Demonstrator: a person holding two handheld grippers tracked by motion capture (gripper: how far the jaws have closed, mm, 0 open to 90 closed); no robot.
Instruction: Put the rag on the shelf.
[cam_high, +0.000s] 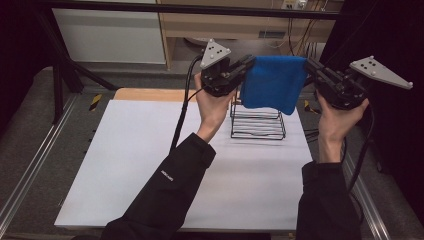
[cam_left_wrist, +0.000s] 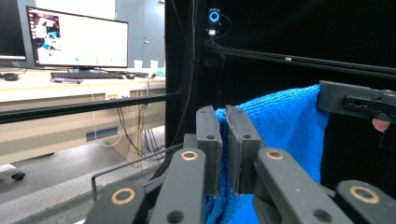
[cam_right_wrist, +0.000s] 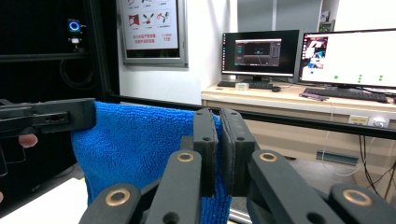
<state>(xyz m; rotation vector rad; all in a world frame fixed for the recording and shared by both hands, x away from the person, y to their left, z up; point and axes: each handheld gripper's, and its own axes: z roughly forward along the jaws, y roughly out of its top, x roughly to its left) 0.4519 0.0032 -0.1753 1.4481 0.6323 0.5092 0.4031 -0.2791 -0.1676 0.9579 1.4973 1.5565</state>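
One table (cam_high: 150, 165): flat white rectangular top, matte, filling the lower centre of the high view, with a pale wooden strip along its far edge.

One cloth (cam_high: 274, 82): bright blue terry towel, looped nap, roughly square, hanging in the upper centre of the high view, stretched by its two top corners between the claws, its lower edge draping in front of the rack.

One rack (cam_high: 258, 125): black wire, open-sided, boxy, standing on the table right of centre, behind and below the cloth.

Two claws, black, hard plastic, each topped by a grey three-cornered plate. Left claw (cam_high: 248, 63): clenched on the cloth's left top corner. Right claw (cam_high: 311, 66): clenched on its right top corner. Each gripper view showed the blue pile pinched between the flat pads.
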